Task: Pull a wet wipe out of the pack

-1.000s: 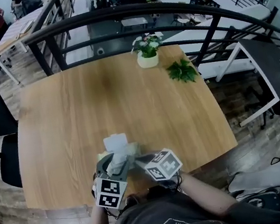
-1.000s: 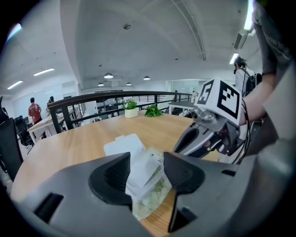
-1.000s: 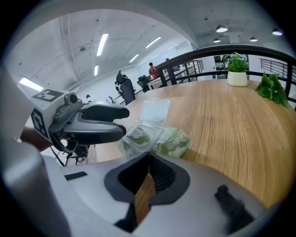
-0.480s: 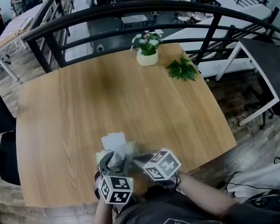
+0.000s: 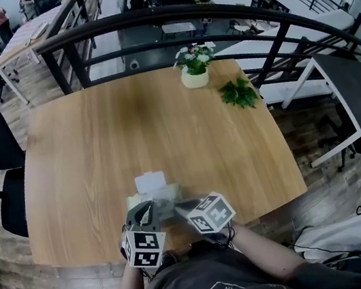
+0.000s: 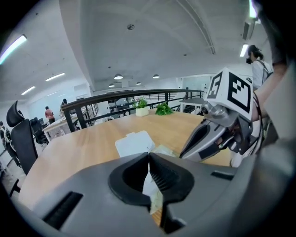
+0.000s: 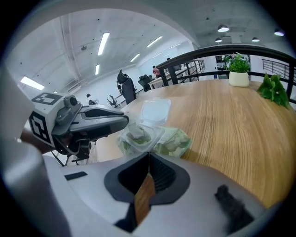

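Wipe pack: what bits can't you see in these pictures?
- Head view: near side of the wipe pack hidden under left gripper and right gripper.
- Left gripper view: left gripper's body, jaws just closed on the wet wipe, covers the opening.
- Right gripper view: label print too blurry to read.

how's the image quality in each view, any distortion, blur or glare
Head view: fisheye bows the railing into an arc; even light, sharp. Left gripper view: dark rounded corners, the near wipe soft. Right gripper view: same dark corners, ceiling lights bright, table grain crisp.
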`<state>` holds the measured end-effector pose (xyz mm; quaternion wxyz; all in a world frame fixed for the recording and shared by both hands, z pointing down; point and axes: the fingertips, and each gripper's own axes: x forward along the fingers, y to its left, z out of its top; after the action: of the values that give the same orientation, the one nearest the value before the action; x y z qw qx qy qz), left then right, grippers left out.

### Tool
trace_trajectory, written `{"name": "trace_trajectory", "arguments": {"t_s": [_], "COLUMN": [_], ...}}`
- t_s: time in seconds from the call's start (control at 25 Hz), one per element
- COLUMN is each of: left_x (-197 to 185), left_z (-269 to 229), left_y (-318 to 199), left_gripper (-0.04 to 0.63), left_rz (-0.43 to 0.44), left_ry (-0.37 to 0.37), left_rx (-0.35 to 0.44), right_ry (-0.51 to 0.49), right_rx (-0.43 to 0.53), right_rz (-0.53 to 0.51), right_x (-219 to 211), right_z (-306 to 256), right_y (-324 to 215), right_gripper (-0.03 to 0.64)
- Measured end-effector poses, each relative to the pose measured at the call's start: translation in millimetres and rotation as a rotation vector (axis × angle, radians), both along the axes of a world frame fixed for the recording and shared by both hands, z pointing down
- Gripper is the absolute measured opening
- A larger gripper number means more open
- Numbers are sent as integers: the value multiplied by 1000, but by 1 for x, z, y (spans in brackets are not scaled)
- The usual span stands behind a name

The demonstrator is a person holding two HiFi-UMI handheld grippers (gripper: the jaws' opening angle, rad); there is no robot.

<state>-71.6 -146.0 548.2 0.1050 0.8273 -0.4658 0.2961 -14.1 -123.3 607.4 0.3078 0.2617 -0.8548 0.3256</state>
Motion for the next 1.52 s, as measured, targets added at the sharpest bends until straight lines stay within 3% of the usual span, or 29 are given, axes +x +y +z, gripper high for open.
{"name": "trace_trajectory", "arguments": {"t_s": [0.44, 0.52, 0.68, 0.84, 1.0, 1.04, 1.08, 1.52], "left_x": [-28, -34, -44, -48, -51, -51, -51, -53], "left_z": [-6, -4, 7, 15, 22, 23, 23, 28], "left_y": [5, 6, 10, 11, 10, 10, 10, 10], "left_gripper": [14, 14, 14, 14, 14, 14, 14, 14], "left_rz": [-60, -79, -86, -102, -114, -114, -112, -111], "left_ry": [74, 78, 38, 78, 104, 105, 107, 132], "left_rx": [-28, -33, -37, -58, -80, -82, -83, -100], "right_ry": [45, 50, -31, 41, 92, 105, 120, 201], "right_rx": [29, 63, 206, 279, 261, 249, 240, 218], "right_rz": [-56, -76, -174, -274, -344, -360, -371, -454], "right_x": [0, 1, -15, -32, -49, -53, -55, -70], "right_z": [-5, -17, -53, -53, -40, -36, -32, -13], "right_y": [3, 3, 0, -10, -16, -16, -17, -17], "right_gripper": [29, 31, 31, 31, 35, 60, 144, 147]}}
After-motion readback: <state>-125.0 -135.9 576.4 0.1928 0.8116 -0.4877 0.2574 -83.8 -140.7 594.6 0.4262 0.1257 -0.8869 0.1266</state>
